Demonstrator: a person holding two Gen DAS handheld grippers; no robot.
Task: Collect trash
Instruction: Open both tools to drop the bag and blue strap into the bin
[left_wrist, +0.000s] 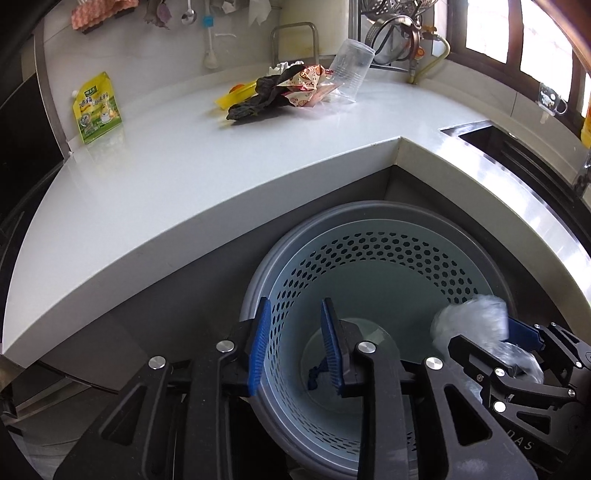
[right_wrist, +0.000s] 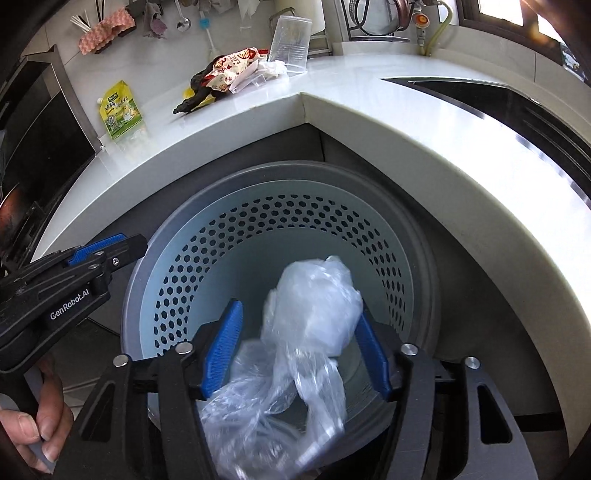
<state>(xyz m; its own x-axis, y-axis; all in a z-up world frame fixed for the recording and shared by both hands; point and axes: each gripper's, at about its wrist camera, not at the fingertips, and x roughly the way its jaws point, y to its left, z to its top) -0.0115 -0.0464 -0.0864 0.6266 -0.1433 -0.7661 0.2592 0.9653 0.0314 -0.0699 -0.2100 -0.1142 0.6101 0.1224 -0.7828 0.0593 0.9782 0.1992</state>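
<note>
A round grey trash bin with a pale perforated liner stands below the counter corner. My left gripper hangs over its left rim, open, with nothing between the blue pads; a small dark scrap shows beneath them inside the bin. My right gripper is above the bin's mouth, jaws wide. A crumpled clear plastic bag, blurred, sits loosely between its pads, with a gap to the left pad. The left wrist view shows the same bag at the right gripper.
On the white counter lie a dark wilted leaf, a printed wrapper, a tipped clear cup and a green-yellow pouch. A sink lies right. A person's hand grips the left gripper's handle.
</note>
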